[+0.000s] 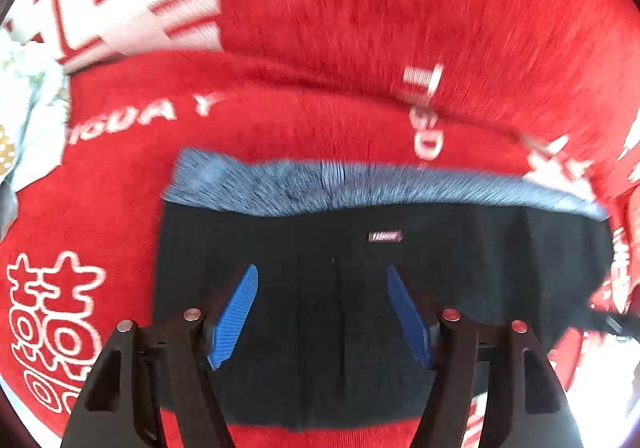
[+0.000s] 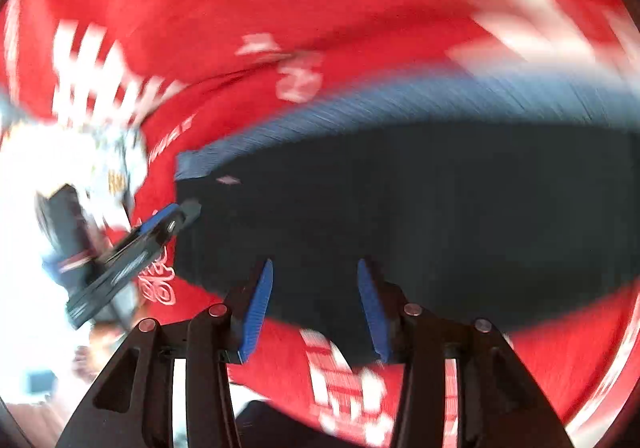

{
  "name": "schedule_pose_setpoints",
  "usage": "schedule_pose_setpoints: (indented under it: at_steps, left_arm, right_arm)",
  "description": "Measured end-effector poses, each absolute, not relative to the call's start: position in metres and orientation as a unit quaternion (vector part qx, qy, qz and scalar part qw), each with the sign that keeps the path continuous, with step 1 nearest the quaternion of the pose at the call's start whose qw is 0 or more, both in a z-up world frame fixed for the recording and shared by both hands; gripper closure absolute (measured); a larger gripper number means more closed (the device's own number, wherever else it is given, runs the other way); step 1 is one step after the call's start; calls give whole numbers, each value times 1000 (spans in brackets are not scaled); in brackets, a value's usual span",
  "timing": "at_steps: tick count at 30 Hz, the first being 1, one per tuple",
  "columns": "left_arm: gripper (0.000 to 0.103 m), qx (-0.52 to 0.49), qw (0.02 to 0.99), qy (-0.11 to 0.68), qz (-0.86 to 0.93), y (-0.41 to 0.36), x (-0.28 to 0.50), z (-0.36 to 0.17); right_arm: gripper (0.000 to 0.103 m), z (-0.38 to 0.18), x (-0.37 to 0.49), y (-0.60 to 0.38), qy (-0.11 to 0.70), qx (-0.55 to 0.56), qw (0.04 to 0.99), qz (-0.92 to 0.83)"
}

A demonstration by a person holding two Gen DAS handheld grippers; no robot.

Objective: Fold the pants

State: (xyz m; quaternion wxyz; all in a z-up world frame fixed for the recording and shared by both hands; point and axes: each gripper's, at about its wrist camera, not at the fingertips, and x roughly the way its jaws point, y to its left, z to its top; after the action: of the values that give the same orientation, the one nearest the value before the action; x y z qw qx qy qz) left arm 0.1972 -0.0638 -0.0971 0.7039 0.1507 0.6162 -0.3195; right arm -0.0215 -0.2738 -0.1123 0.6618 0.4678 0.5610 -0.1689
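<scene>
The black pants (image 1: pixel 360 308) lie folded flat on a red blanket, with a grey-blue fleece lining (image 1: pixel 320 184) showing along the far edge and a small label (image 1: pixel 385 237) near the middle. My left gripper (image 1: pixel 322 272) is open and empty just above the pants. In the right wrist view the pants (image 2: pixel 400 208) fill the middle, blurred by motion. My right gripper (image 2: pixel 315 266) is open and empty over their near edge. The left gripper also shows in the right wrist view (image 2: pixel 168 222) at the pants' left end.
The red blanket (image 1: pixel 360 28) with white lettering covers the whole surface and forms a raised fold behind the pants. A pale patterned cloth (image 1: pixel 28 108) lies at the far left. Bright light washes out the left edge of the right wrist view.
</scene>
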Motion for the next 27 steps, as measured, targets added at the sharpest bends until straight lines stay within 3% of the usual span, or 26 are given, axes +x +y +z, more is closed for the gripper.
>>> schedule_pose_setpoints:
  at_steps: [4, 11, 19, 21, 22, 27]
  left_arm:
    - [33, 153, 706, 620, -308, -62, 190, -113]
    - [31, 181, 704, 616, -304, -71, 191, -114]
    - [28, 191, 712, 609, -292, -80, 187, -117]
    - [28, 193, 712, 608, -293, -76, 186, -116]
    - [28, 195, 712, 608, -292, -77, 186, -116]
    - [26, 206, 716, 598, -296, -77, 184, -114]
  right_arm:
    - [53, -130, -81, -280, 506, 547, 640, -185]
    - [53, -163, -107, -287, 435, 636, 613, -175]
    - [53, -165, -119, -293, 401, 658, 613, -178]
    - [64, -164, -117, -296, 394, 658, 615, -183]
    - [95, -155, -114, -298, 393, 645, 629, -184]
    - [95, -134, -110, -288, 433, 564, 675, -200]
